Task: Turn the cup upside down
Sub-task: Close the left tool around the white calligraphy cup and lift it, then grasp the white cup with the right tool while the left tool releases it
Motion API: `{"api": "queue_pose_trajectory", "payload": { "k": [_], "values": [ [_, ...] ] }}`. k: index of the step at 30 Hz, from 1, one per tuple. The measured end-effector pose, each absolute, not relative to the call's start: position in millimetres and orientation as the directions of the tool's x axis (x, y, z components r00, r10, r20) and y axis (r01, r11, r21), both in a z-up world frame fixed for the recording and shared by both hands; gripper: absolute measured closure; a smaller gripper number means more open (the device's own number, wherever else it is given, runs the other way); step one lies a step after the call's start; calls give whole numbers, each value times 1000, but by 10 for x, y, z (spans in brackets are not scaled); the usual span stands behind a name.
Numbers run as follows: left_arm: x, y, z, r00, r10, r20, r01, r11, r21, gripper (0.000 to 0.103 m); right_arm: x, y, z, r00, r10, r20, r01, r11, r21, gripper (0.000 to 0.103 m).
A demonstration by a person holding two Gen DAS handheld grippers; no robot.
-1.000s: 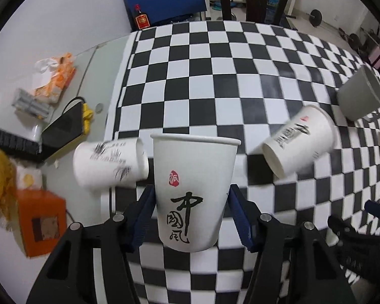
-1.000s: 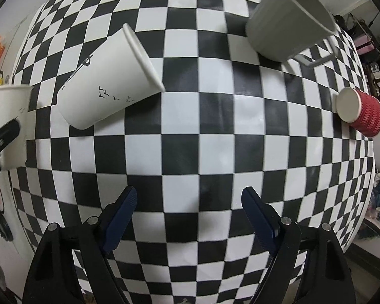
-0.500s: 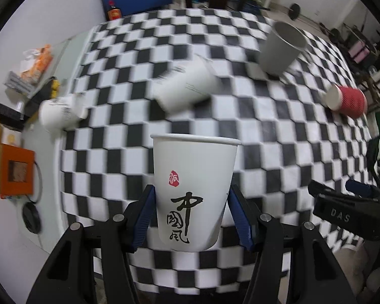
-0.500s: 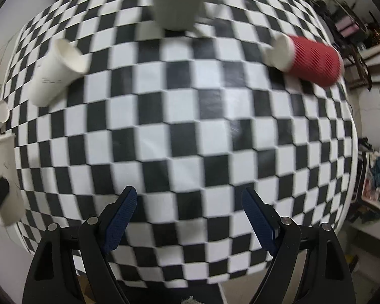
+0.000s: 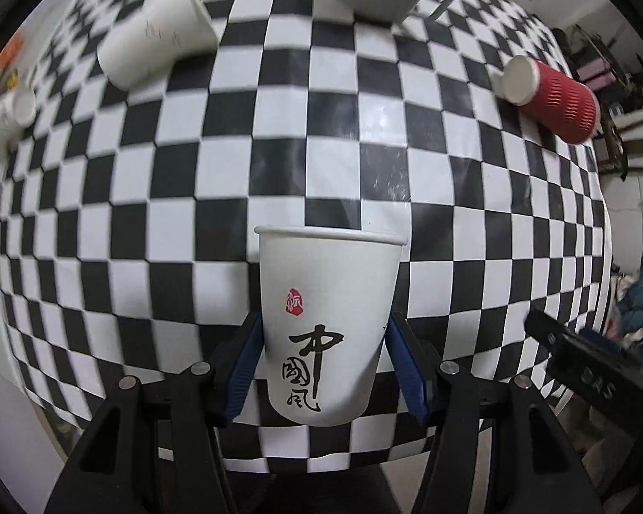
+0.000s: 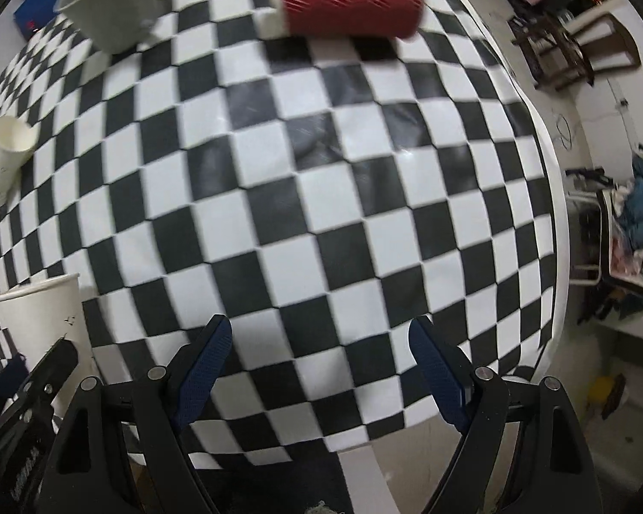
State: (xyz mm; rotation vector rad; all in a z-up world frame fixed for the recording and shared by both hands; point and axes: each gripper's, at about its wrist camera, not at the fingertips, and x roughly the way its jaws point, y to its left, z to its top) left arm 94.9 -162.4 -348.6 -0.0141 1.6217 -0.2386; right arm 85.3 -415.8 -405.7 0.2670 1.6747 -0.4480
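Left tongs [image 5: 323,357] are clamped on the white paper cup [image 5: 328,325], rim pointing forward over the checkered counter [image 5: 278,180]. Right tongs [image 6: 319,368] gape wide, holding nothing.

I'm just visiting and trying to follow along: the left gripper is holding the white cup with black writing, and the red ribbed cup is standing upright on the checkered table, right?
Not quite. The red ribbed cup lies on its side on the checkered table, as both wrist views show. The left gripper does hold the white cup with black writing.

Red cup [image 5: 553,100] (black-white checkered cloth [image 5: 218,197])
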Motion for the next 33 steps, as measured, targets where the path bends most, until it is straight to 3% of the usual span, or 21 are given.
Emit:
{"api": "queue_pose_trajectory", "payload": {
  "k": [14, 15, 17, 18, 23, 28, 33],
  "values": [
    [1184, -1683, -3698, -118, -139, -983, 109, 982, -152, 43, 760, -4317, -4180, -166, -59, -984, 458, 880, -130, 17],
    [1181, -1677, -3714, -112, -134, -985, 113, 983, -146, 40, 770, -4300, -4170, -163, -58, -985, 457, 881, -127, 17],
    [1191, -1634, -3693, -105, -129, -986, 123, 982, -142, 16, 791, -4263, -4139, -154, -57, -986, 457, 881, -122, 17],
    [1207, -1611, -3677, -99, -128, -987, 127, 982, -140, 12, 807, -4241, -4118, -149, -56, -987, 457, 881, -119, 17],
    [1264, -1517, -3421, -43, -137, -990, 135, 981, -141, 5, 864, -4157, -3998, -135, -47, -990, 464, 879, -106, 16],
    [1297, -1198, -2931, 80, -142, -987, 125, 983, -131, 4, 865, -4104, -3830, -115, -21, -993, 459, 886, -72, 16],
    [1142, -728, -2575, 239, -85, -967, 85, 994, -66, 1, 962, -3828, -3519, -57, 7, -998, 330, 944, -12, 11]
  ]
}}
